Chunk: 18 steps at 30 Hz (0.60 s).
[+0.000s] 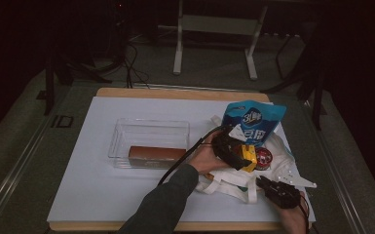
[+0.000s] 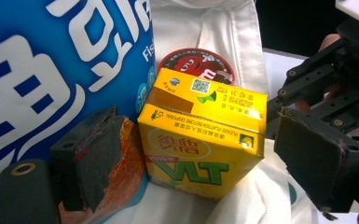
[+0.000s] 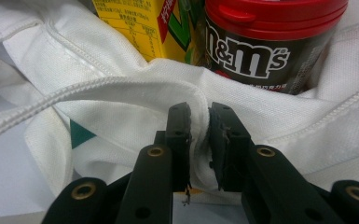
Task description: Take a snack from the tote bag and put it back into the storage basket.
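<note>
A white cloth bag lies at the right of the white board. Inside it stand a yellow drink carton, a red-lidded M&M's jar and a tall blue snack pouch. My left gripper reaches into the bag with its jaws wide on either side of the carton, and a gap shows at each pad. My right gripper is shut on the bag's folded rim, near the board's front right. The bag's cloth hides the jar's base.
A clear plastic tub sits at the board's middle with a brown bar lying in it. The bag's strap trails to the left in the right gripper view. A metal stand is on the floor beyond the table.
</note>
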Motion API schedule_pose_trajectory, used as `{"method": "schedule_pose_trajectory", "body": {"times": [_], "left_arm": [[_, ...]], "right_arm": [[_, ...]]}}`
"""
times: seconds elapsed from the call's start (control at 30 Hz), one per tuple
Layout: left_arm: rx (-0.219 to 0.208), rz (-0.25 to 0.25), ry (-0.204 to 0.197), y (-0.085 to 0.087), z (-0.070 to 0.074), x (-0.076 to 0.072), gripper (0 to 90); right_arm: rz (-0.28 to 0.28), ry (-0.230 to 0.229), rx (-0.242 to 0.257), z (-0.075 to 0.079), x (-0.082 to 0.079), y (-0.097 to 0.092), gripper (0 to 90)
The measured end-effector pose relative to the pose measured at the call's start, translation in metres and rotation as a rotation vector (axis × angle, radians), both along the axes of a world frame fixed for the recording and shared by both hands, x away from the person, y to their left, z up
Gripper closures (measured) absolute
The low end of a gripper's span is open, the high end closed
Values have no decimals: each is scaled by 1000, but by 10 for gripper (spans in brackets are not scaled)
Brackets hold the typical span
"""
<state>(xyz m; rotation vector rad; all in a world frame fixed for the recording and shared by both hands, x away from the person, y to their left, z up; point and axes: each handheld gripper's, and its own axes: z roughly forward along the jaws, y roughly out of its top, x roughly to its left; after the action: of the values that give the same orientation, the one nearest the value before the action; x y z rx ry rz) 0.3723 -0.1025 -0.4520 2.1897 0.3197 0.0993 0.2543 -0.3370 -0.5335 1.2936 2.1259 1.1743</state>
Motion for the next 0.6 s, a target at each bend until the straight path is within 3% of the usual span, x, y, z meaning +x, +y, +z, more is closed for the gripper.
{"method": "schedule_pose_trajectory", "body": {"times": [0.27, 0.6], "left_arm": [[-14, 3, -5, -3, -3, 2, 129], [-17, -23, 21, -11, -9, 5, 127]], "right_arm": [[0, 1, 1, 0, 0, 0, 778], [1, 1, 3, 0, 0, 0, 777]]}}
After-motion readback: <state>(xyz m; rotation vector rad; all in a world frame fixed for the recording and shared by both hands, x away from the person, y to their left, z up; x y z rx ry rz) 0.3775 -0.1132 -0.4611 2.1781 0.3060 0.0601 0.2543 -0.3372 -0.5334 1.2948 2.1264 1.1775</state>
